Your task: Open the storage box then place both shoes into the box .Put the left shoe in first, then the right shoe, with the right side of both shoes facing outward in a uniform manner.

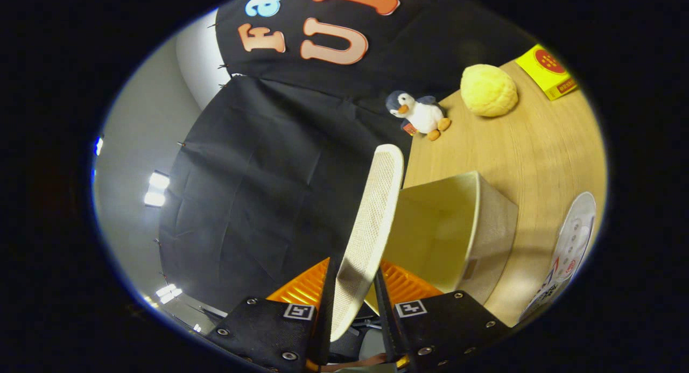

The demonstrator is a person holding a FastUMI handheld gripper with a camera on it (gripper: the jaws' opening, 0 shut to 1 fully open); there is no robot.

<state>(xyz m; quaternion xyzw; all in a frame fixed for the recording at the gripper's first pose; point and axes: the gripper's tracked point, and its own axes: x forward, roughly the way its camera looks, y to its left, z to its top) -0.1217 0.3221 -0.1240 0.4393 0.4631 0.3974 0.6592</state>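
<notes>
The gripper (352,287) has its jaws closed on the near end of the storage box's lid (371,222), which stands raised on edge. Just right of the lid sits the open storage box (473,227) on the wooden surface (538,147). Farther off lie a plush penguin (421,114), a yellow round toy (489,90) and a yellow carton (548,70).

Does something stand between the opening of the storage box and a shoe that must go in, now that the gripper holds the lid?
Nothing visible blocks it. The gripper is shut on the lid, lifted upright at the box's edge, so the storage box stands open, and what shows of its inside looks empty. The penguin toy and yellow ball sit beyond it on the table.
</notes>
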